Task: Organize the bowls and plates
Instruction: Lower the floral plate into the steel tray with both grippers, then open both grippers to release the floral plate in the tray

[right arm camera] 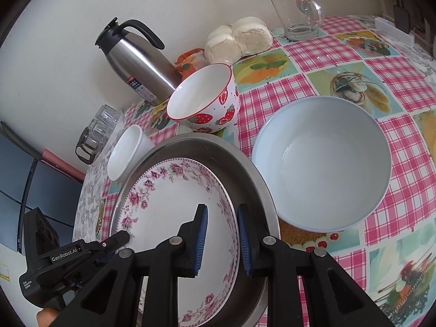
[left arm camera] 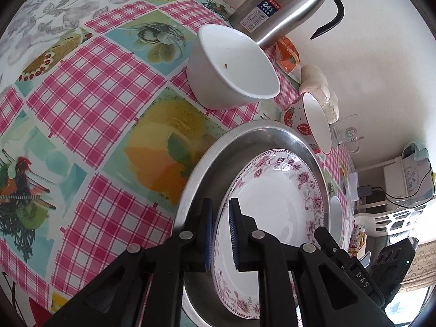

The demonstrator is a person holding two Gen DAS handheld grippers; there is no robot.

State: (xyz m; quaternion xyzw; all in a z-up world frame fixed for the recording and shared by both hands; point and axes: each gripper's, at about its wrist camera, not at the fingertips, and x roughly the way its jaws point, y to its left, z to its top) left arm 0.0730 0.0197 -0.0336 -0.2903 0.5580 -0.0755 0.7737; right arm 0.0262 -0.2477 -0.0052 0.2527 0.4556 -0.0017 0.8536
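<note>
Two claws grip your floral plate (right arm camera: 174, 204) in the steel pan (right arm camera: 261, 190) | left claw (left arm camera: 220, 234), right claw (right arm camera: 222, 241) pinch opposite rims | stiff, glazed, slippery, fragile; hold the rim.

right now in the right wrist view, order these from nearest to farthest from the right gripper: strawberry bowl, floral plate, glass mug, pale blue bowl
1. floral plate: its rim sits between the right gripper fingers.
2. pale blue bowl: just to the right, beside the metal tray.
3. strawberry bowl: beyond the tray's far edge.
4. glass mug: far back right, by the wall.
</note>
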